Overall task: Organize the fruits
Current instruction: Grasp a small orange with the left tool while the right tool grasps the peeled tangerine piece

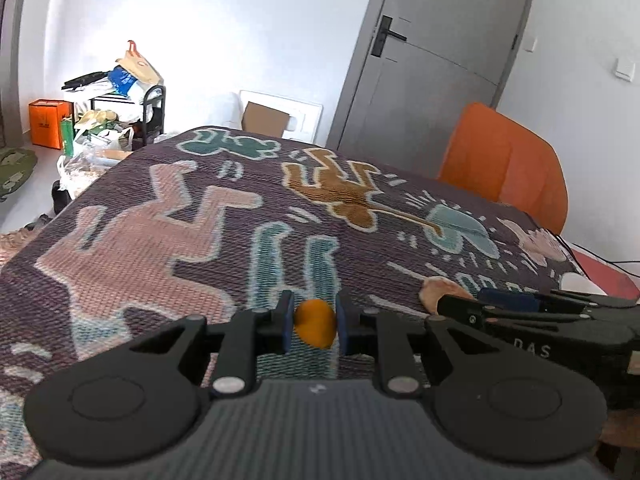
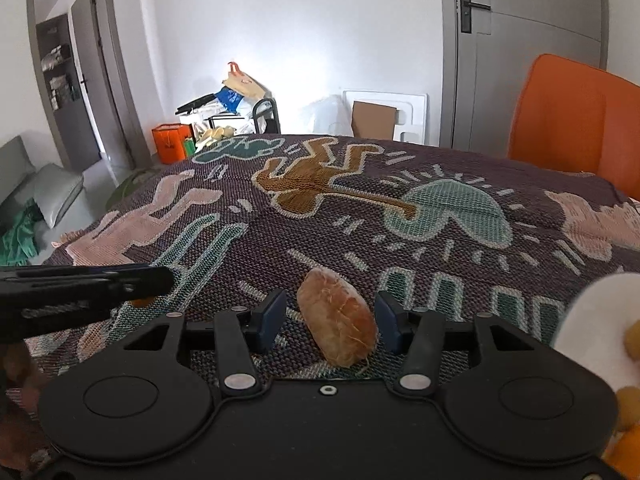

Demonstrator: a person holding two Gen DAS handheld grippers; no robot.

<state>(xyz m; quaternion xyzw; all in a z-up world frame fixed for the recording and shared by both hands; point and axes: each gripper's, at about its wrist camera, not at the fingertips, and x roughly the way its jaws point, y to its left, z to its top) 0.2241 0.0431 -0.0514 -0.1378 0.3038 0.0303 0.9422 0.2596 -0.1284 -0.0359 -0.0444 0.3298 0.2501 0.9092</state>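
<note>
Two black handheld grippers work side by side over a table draped in a purple woven cloth (image 2: 400, 248) patterned with pink, ochre and teal dancing figures. In the left wrist view, the left gripper (image 1: 314, 328) has its blue-padded fingers (image 1: 286, 322) pressed against both sides of a small round orange fruit (image 1: 315, 323) — the fruit sits squarely between them, close above or on the cloth; which, the view does not settle. To its right, the right gripper (image 1: 520, 312) reaches in from the frame edge beside a pale brown oblong fruit with a rough, fibrous skin (image 1: 440, 292).

From the right wrist view, that brown oblong fruit (image 2: 338, 318) lies on the cloth between the right gripper's (image 2: 330, 322) fingers, which stand wide apart; the right finger (image 2: 390, 320) is close to the fruit or just touching it, while the left finger sits clear of it. The left gripper (image 2: 92, 284) crosses the left side of this view, a sliver of orange showing beneath its tip.

At the right edge, a white bowl (image 2: 592, 320) holds several yellow-orange fruits (image 2: 632, 340). Behind the table stand an orange chair (image 2: 576, 120) and a grey door (image 2: 520, 52) — and household clutter is piled against the white wall.
</note>
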